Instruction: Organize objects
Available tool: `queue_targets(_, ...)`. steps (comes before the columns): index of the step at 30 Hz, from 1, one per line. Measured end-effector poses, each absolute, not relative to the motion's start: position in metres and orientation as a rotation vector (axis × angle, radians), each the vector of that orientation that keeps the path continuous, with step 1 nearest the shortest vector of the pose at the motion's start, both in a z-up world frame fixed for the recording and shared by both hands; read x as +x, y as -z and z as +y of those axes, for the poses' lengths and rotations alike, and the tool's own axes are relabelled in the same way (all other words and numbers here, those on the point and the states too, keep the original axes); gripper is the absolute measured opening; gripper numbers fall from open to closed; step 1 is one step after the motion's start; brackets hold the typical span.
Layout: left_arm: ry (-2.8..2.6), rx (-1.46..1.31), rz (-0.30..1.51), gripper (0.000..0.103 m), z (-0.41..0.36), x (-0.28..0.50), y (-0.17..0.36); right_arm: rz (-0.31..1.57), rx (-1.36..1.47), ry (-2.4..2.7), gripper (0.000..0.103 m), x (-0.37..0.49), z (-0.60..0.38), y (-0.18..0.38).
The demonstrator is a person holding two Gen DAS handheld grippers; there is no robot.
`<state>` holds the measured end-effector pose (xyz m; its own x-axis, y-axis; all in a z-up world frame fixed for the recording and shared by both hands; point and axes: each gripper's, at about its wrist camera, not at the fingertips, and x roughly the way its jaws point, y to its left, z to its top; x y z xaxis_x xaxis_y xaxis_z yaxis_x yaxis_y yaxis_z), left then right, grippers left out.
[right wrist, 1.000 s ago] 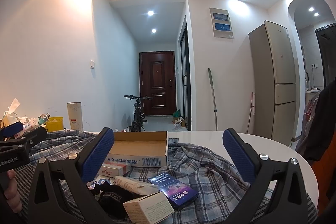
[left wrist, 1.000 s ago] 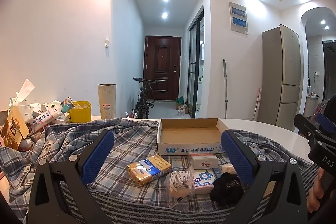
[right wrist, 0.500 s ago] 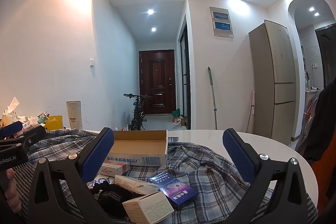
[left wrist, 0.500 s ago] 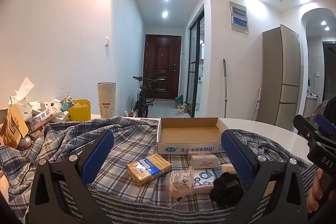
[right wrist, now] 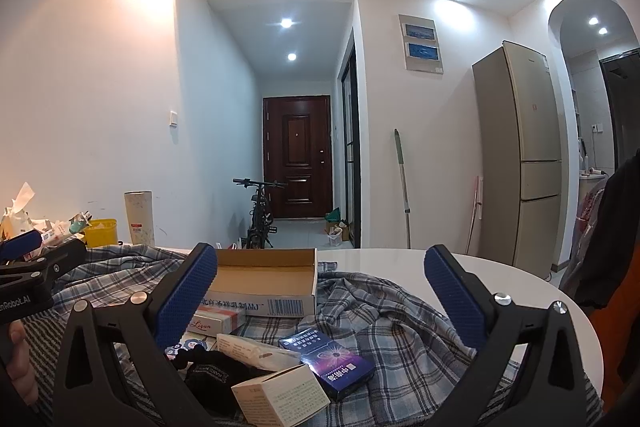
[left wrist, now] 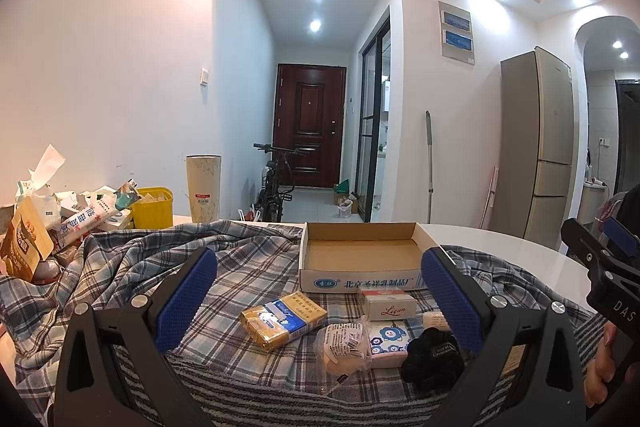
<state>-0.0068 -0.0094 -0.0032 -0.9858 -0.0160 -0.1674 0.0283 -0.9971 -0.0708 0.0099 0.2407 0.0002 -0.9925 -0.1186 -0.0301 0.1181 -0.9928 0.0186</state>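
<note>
An open cardboard box (left wrist: 360, 259) lies on a plaid cloth (left wrist: 132, 267); it also shows in the right wrist view (right wrist: 264, 279). In front of it lie a yellow pack (left wrist: 284, 319), a white and red Liqun pack (left wrist: 386, 303), a wrapped snack (left wrist: 346, 343), a blue-flowered pack (left wrist: 388, 341) and a black cloth item (left wrist: 432, 359). A dark blue pack (right wrist: 332, 361), a white carton (right wrist: 280, 395) and a white pack (right wrist: 256, 347) show in the right wrist view. My left gripper (left wrist: 320, 295) is open and empty above them. My right gripper (right wrist: 320, 295) is open and empty.
A heap of wrappers and bags (left wrist: 48, 219), a yellow tub (left wrist: 154, 207) and a tall beige cup (left wrist: 203, 187) stand at the table's left back. The white round table (right wrist: 420, 267) shows bare at the right. A hallway with a bicycle (left wrist: 276, 187) lies beyond.
Both grippers have barely shifted, and the view sits slightly higher. Nothing was taken hold of or moved.
</note>
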Motion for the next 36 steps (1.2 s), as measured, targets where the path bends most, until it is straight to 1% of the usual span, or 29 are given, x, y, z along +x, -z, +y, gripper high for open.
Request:
queue_targets(5,3.096,0.277,0.101,0.103,-0.008,-0.008,0.004,-0.031,0.055,3.010,0.103,0.009,0.241,-0.001)
queue_targets(8,3.095,0.272,0.100,0.103,-0.009,-0.009,0.004,0.002,0.111,2.995,0.103,0.002,0.236,-0.001)
queue_targets(11,3.092,0.260,0.093,0.103,-0.008,-0.007,0.000,0.048,0.106,3.008,0.103,0.005,0.230,-0.005)
queue_targets(13,3.095,0.241,0.089,0.103,-0.008,0.000,-0.006,0.073,0.112,3.025,0.103,0.011,0.227,-0.012)
queue_targets(21,3.094,0.217,0.139,0.103,-0.023,0.032,-0.032,0.050,0.093,3.036,0.103,0.046,0.234,-0.047)
queue_targets(26,3.085,0.243,0.139,0.103,-0.027,0.045,-0.037,0.033,0.289,2.999,0.103,0.042,0.241,-0.047)
queue_targets(28,3.090,0.258,0.115,0.103,-0.025,0.048,-0.036,0.005,0.319,2.992,0.103,0.042,0.245,-0.044)
queue_targets(32,3.118,0.282,0.077,0.103,-0.019,0.046,-0.029,0.044,0.360,3.012,0.103,0.040,0.244,-0.036)
queue_targets(36,3.145,0.310,0.044,0.103,-0.012,0.043,-0.022,0.021,0.456,2.955,0.103,0.030,0.241,-0.027)
